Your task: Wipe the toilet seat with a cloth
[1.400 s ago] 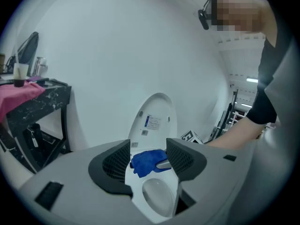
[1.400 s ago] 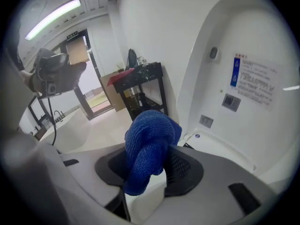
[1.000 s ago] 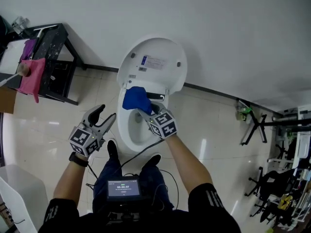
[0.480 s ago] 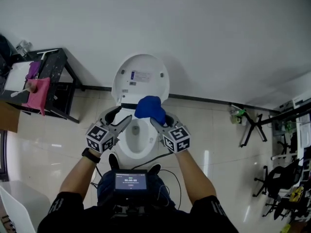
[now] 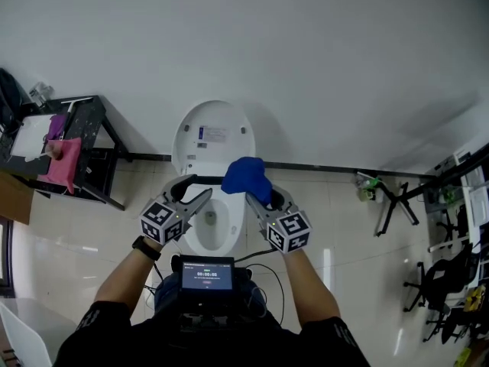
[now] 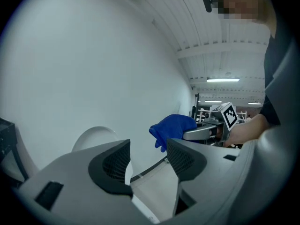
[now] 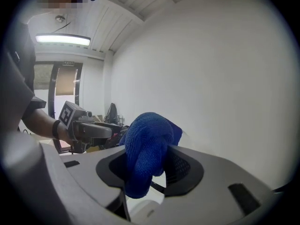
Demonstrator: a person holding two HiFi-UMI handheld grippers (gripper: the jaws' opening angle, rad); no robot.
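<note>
The white toilet [image 5: 214, 232] stands against the wall with its lid [image 5: 212, 137] raised. A bunched blue cloth [image 5: 246, 176] [image 7: 146, 146] [image 6: 174, 127] is pinched in my right gripper [image 5: 260, 193] [image 7: 147, 168], which is shut on it and held above the bowl's right rim, pointing at the wall. My left gripper [image 5: 189, 192] [image 6: 147, 161] hovers over the bowl's left rim, open, with nothing between its fingers. Both grippers are lifted off the seat.
A black rack [image 5: 76, 140] with a pink cloth [image 5: 63, 163] stands to the left of the toilet. A black tripod stand [image 5: 393, 197] and more equipment sit at the right along the wall. A tablet-like screen [image 5: 206, 274] hangs at the person's chest.
Both grippers rose from the toilet and came together. The blue cloth lifted off the bowl's back rim. The head view pulled back and up.
</note>
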